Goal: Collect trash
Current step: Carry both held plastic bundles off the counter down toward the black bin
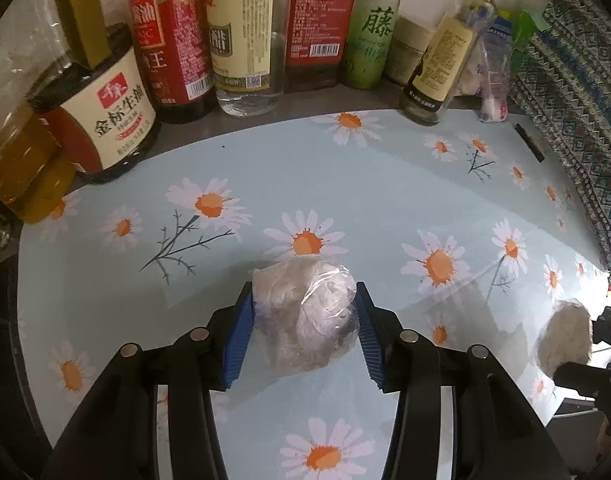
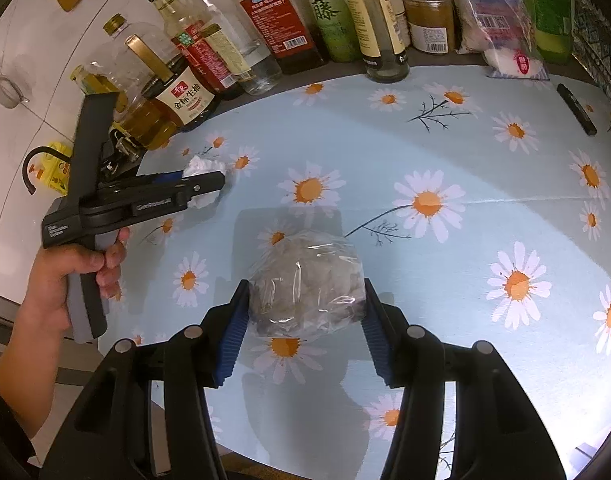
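In the left wrist view my left gripper [image 1: 304, 300] is shut on a crumpled ball of white tissue wrapped in clear plastic [image 1: 305, 316], just above the daisy-print tablecloth [image 1: 345, 184]. In the right wrist view my right gripper [image 2: 307, 296] is shut on a second greyish wad in clear plastic [image 2: 305, 288]. The left gripper [image 2: 209, 188] and its white wad [image 2: 203, 168] show at the left of the right wrist view, held by a hand [image 2: 65, 276]. The right gripper's wad shows at the right edge of the left wrist view [image 1: 565, 336].
A row of sauce and oil bottles [image 1: 241, 36] stands along the back of the table, with a soy sauce bottle [image 1: 101, 112] at the left. A salt bag [image 2: 505, 28] and a jar [image 2: 429, 20] stand at the back right. A black marker [image 2: 576, 109] lies at the right.
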Action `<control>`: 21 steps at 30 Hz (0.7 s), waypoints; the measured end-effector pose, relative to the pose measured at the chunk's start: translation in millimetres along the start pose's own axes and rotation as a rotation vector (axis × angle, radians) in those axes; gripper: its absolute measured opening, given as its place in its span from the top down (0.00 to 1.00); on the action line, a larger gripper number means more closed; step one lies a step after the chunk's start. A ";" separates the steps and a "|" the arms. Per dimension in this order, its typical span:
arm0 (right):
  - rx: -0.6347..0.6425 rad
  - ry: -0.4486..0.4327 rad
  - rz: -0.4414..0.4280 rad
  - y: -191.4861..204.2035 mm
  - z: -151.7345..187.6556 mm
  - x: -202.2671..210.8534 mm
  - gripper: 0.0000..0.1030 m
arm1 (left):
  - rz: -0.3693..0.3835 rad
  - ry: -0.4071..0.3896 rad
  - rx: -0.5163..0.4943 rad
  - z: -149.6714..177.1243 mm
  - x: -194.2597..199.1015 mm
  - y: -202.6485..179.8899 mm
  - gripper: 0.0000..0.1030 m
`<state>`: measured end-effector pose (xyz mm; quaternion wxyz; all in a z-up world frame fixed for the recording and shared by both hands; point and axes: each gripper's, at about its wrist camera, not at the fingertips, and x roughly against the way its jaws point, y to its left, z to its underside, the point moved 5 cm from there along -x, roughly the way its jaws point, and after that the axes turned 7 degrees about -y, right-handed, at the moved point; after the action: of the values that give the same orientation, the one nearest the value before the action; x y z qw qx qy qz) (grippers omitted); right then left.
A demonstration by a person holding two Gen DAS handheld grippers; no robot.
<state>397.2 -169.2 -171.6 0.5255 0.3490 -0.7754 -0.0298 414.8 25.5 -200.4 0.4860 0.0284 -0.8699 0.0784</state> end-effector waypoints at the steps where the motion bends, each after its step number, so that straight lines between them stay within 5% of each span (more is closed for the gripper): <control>1: 0.004 -0.001 -0.001 1.8 0.2 0.2 0.48 | 0.002 -0.004 -0.001 1.8 4.9 -0.1 0.55; 21: 0.091 -0.009 -0.032 70.5 29.1 8.0 0.48 | 0.064 -0.055 0.047 87.2 95.9 -1.6 0.55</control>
<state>335.3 -129.8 -149.1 0.5050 0.3846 -0.7727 -0.0046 291.2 12.2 -163.6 0.4585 0.0141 -0.8813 0.1134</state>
